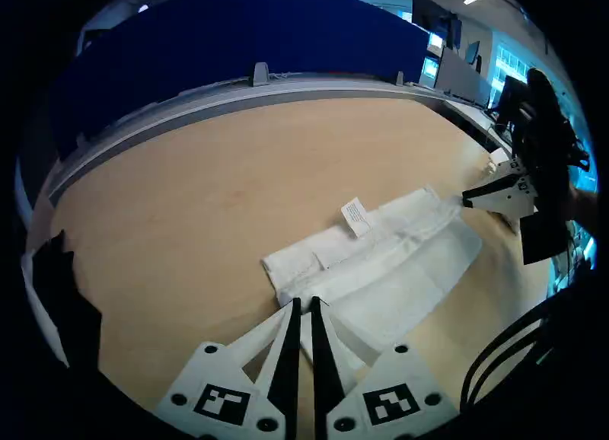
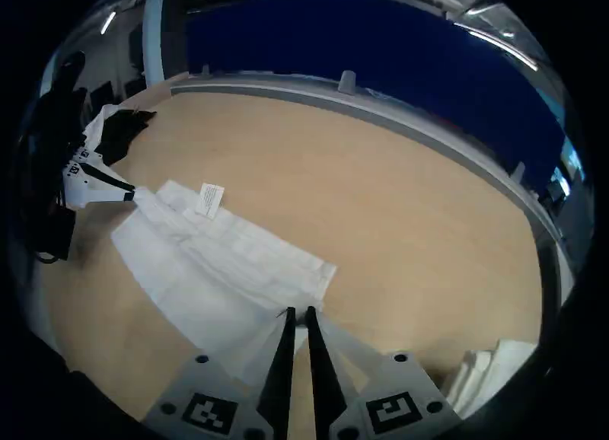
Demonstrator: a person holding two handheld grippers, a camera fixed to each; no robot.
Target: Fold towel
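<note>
white towel (image 1: 381, 261) sits partly folded on the wooden table (image 1: 190, 196); left claw (image 1: 303, 309) is clenched on one end; right claw (image 2: 298, 316) pinches the opposite end

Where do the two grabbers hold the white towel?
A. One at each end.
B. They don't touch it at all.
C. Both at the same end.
A: the left gripper pinches the near end of the towel, and the right gripper pinches the far end, as it lies on the wooden table.
</note>
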